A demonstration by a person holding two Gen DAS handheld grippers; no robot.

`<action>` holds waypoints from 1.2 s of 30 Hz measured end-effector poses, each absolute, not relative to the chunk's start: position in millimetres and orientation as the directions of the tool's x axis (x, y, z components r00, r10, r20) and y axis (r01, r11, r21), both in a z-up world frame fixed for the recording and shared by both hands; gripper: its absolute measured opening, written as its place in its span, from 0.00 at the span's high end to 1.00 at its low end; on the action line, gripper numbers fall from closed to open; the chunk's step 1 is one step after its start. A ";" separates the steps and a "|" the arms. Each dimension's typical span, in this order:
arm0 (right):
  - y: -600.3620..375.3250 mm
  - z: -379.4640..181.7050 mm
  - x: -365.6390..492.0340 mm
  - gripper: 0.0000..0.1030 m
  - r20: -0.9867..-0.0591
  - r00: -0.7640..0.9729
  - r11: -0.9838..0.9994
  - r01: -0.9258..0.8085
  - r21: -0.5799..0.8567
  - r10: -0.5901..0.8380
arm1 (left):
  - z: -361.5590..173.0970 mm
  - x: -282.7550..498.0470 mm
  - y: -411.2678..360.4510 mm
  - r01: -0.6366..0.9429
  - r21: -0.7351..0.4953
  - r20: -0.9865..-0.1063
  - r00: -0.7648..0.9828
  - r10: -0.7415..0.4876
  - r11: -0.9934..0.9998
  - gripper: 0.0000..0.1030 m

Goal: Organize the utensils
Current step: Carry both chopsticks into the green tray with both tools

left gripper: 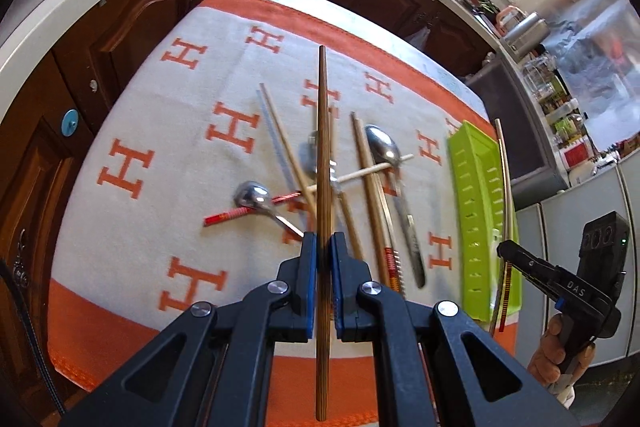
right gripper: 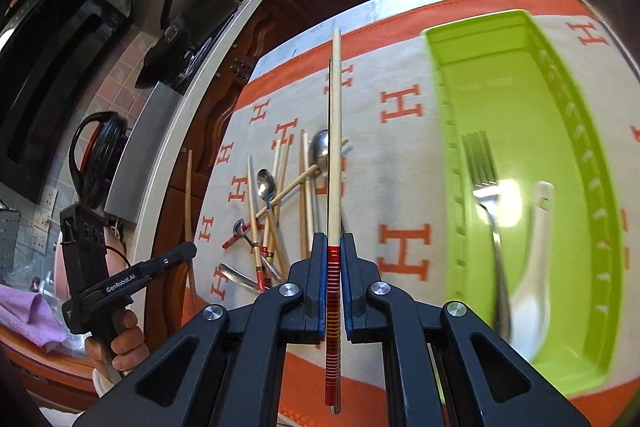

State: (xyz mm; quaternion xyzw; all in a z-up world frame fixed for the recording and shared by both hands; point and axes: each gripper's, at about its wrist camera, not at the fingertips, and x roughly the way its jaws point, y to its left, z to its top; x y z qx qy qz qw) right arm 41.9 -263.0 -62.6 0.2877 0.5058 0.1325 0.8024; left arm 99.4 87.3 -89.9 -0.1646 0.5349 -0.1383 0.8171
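Striped brown wood, 1 slim chopstick point(left gripper: 323, 163), sits pinched in my left gripper point(left gripper: 323, 247); my right gripper point(right gripper: 334, 247) clamps perhaps 2 pale red-banded chopsticks point(right gripper: 335, 147) beside the glossy green tray point(right gripper: 576, 367).

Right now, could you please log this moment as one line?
left gripper: shut on brown chopstick | right gripper: shut on red-handled chopstick | green tray: fork, white spoon

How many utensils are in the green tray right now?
2: a metal fork lying along the green tray and a white ceramic spoon beside it. Blur might hide something smaller.
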 end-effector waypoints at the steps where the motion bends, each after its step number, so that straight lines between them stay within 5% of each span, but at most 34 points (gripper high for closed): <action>1: -271.6 -61.9 36.9 0.94 -0.736 0.459 0.800 0.087 0.594 0.497 | -86.7 97.7 81.9 0.063 -0.422 -0.825 0.388 -0.411 0.905 0.96; 15: -374.2 -60.2 -3.9 0.94 -0.861 0.481 0.909 0.264 0.322 0.166 | -51.2 104.3 -61.7 0.308 -0.443 -0.799 0.290 -0.527 0.842 0.96; 30: -389.7 -94.7 59.7 0.94 -0.894 0.423 0.926 0.259 0.274 0.146 | -82.9 151.6 -181.8 0.321 -0.428 -0.848 0.181 -0.498 0.845 0.96; 36: -393.6 -94.8 68.6 0.83 -0.856 0.470 0.880 0.288 0.378 0.214 | -108.4 159.3 -197.7 0.300 -0.427 -0.868 0.128 -0.480 0.853 0.96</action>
